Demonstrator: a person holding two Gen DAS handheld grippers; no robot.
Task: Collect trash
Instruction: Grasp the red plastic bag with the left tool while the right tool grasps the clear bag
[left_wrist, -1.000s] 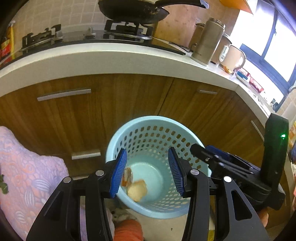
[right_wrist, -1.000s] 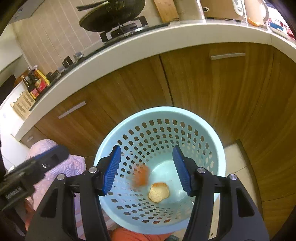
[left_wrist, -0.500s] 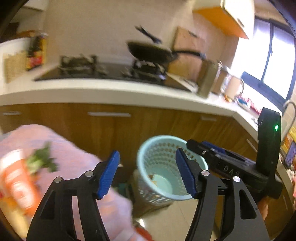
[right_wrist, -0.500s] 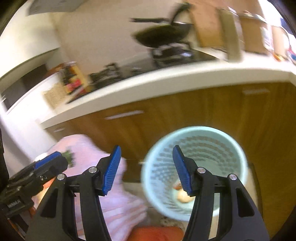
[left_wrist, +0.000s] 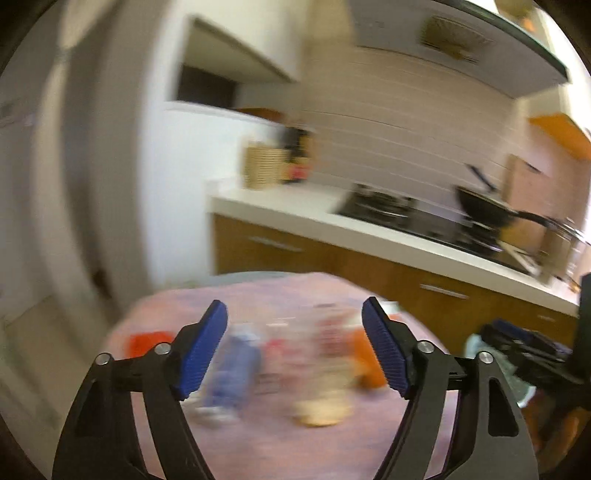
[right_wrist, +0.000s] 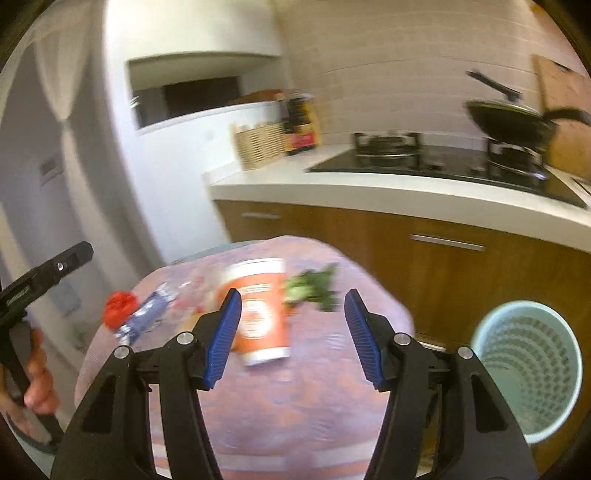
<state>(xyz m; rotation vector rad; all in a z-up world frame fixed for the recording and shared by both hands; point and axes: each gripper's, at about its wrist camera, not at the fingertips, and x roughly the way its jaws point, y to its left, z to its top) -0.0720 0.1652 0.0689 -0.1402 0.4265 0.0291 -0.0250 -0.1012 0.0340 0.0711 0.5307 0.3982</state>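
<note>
Jaws apart on both tools, nothing between them: the left gripper (left_wrist: 294, 349) is opening wider, and the right gripper (right_wrist: 293, 338) stands part open. Both face the tabletop (right_wrist: 295, 413) under its pink cloth. The orange cup (right_wrist: 258, 310) lies on its side there, greens (right_wrist: 314, 286) just right of it, a blue wrapper (right_wrist: 147, 312) and a red scrap (right_wrist: 119, 307) to its left. The basket (right_wrist: 524, 369) stands right of the tabletop. The step looks like reaching for the next piece; the left view is too blurred to say which. Next: centre over one item, descend, close.
</note>
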